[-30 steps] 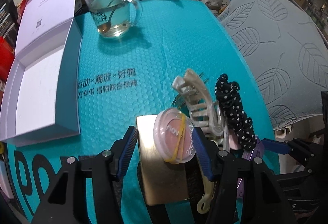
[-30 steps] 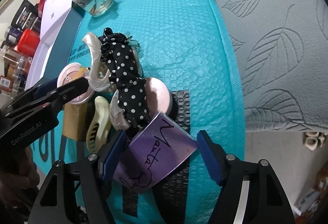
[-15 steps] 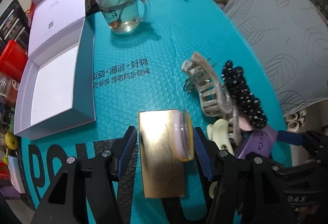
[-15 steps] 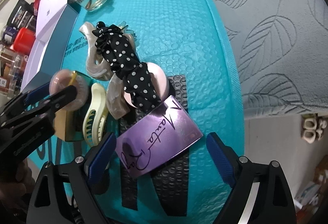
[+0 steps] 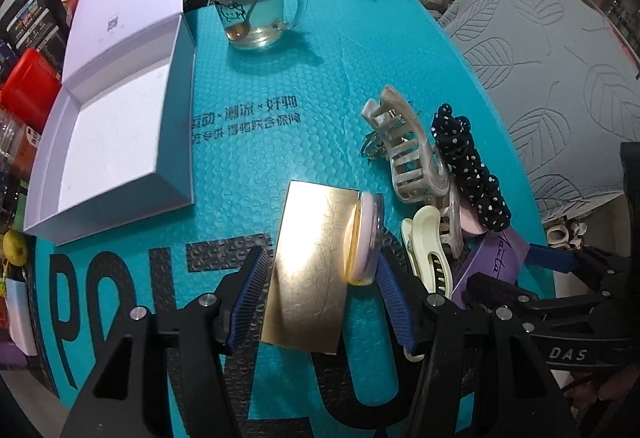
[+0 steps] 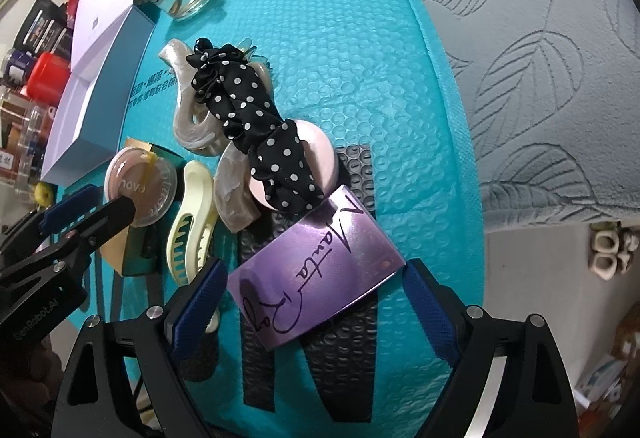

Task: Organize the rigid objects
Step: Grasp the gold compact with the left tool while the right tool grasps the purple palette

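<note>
My left gripper (image 5: pixel 320 290) is open, its jaws either side of a gold card (image 5: pixel 310 266). A round pink compact (image 5: pixel 366 238) with a yellow band stands on edge against the right jaw; it also shows in the right wrist view (image 6: pixel 140 189). My right gripper (image 6: pixel 312 302) is open around a purple card (image 6: pixel 316 274). Beyond lie a cream hair clip (image 6: pixel 192 222), a pearl claw clip (image 5: pixel 404 149), a black polka-dot scrunchie (image 6: pixel 256 125) and a pink disc (image 6: pixel 320 153) under it.
An open white box (image 5: pixel 108 141) lies at the left on the teal bubble mat (image 5: pixel 280 77). A glass mug (image 5: pixel 256 13) with a spoon stands at the back. A grey leaf-patterned cushion (image 6: pixel 540 57) is to the right. Clutter lines the left edge.
The pink compact has tipped from lying flat on the gold card to standing on edge at the left gripper's right jaw. Both grippers pulled back a little; the right one opened wider.
</note>
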